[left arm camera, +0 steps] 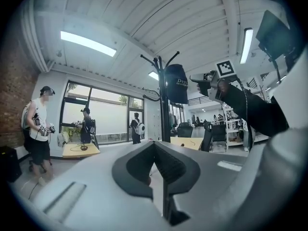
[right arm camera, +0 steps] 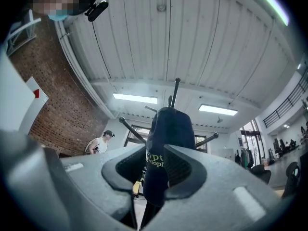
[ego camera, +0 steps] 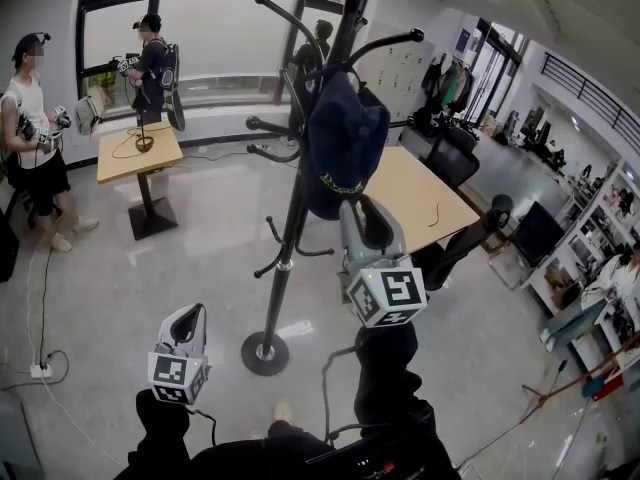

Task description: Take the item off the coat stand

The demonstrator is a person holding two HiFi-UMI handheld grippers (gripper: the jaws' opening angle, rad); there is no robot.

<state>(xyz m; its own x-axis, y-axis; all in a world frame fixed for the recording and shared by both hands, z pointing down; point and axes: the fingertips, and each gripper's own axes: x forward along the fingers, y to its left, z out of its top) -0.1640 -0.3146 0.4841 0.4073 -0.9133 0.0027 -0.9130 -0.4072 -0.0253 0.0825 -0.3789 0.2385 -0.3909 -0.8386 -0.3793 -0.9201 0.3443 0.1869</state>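
Hanging long-side vertical on the coat stand (ego camera: 291, 218), cap (ego camera: 345, 143) sits ungripped inside the half-open right hand-held gripper (right arm camera: 155, 150).

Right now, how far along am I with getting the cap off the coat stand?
Nothing is done yet: the dark cap hangs on the coat stand. In hand: the right gripper is up at it, jaws apart with the cap's lower edge between them. To do: close, then lift it off the hook. The left gripper holds nothing.
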